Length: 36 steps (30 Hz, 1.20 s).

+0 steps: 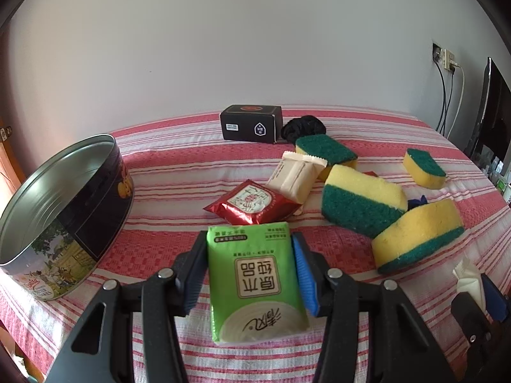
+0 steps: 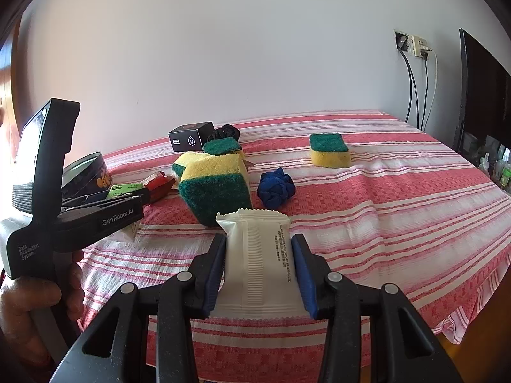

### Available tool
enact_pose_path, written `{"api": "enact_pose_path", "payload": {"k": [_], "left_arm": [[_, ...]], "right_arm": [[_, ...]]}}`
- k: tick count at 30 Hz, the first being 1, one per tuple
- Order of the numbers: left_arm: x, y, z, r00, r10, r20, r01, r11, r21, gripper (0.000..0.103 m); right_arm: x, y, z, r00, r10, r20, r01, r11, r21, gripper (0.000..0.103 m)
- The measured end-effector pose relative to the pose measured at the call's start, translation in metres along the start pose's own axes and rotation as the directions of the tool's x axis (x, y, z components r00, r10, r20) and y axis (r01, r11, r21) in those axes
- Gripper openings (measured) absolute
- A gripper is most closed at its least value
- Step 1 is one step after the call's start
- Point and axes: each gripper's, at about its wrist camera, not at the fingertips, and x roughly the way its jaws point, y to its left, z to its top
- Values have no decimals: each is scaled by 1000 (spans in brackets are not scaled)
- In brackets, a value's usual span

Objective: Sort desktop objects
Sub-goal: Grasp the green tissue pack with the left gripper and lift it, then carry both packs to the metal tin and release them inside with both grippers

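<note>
My left gripper (image 1: 250, 268) is shut on a green tissue pack (image 1: 255, 284) and holds it just above the striped cloth. An open round tin (image 1: 64, 210) stands to its left. My right gripper (image 2: 257, 268) is shut on a white snack packet (image 2: 258, 261); it also shows at the right edge of the left wrist view (image 1: 469, 284). A red snack packet (image 1: 252, 206), a beige packet (image 1: 297, 175) and several yellow-green sponges (image 1: 361, 204) lie ahead. A blue cloth ball (image 2: 276, 188) sits by the sponges.
A black box (image 1: 250, 123) and a black scrunchie (image 1: 303, 127) lie at the back near the wall. One sponge (image 2: 329, 150) sits apart at the right. Cables hang from a wall socket (image 2: 415, 44). A dark screen (image 2: 479, 95) stands at the right.
</note>
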Motion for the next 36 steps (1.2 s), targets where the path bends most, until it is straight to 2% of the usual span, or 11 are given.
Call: {"api": "enact_pose_path", "payload": {"k": [4, 8, 12, 22, 25, 29, 36], "left_arm": [[-3, 5, -1, 1000, -9, 1, 9, 1000, -5, 50], [-13, 19, -1, 997, -77, 16, 78, 997, -30, 50], [-29, 44, -1, 992, -112, 64, 117, 991, -65, 50], [-50, 100, 0, 986, -91, 139, 109, 986, -127, 50], [-54, 113, 0, 987, -53, 150, 74, 987, -140, 50], [-59, 139, 1, 987, 38, 159, -9, 984, -177, 50], [-59, 197, 3, 965, 216, 150, -170, 948, -269, 51]], "right_arm": [[-2, 5, 1, 1000, 5, 7, -5, 1000, -9, 45], [-6, 13, 4, 1000, 19, 16, -19, 1000, -25, 45], [-11, 27, 10, 998, 40, 38, -38, 998, -52, 45], [-1, 73, 19, 991, 129, 40, -123, 984, -126, 45], [3, 88, 24, 986, 164, 40, -156, 976, -153, 45], [9, 115, 36, 973, 226, 45, -214, 958, -192, 45], [26, 176, 61, 926, 376, 44, -354, 901, -252, 45]]}}
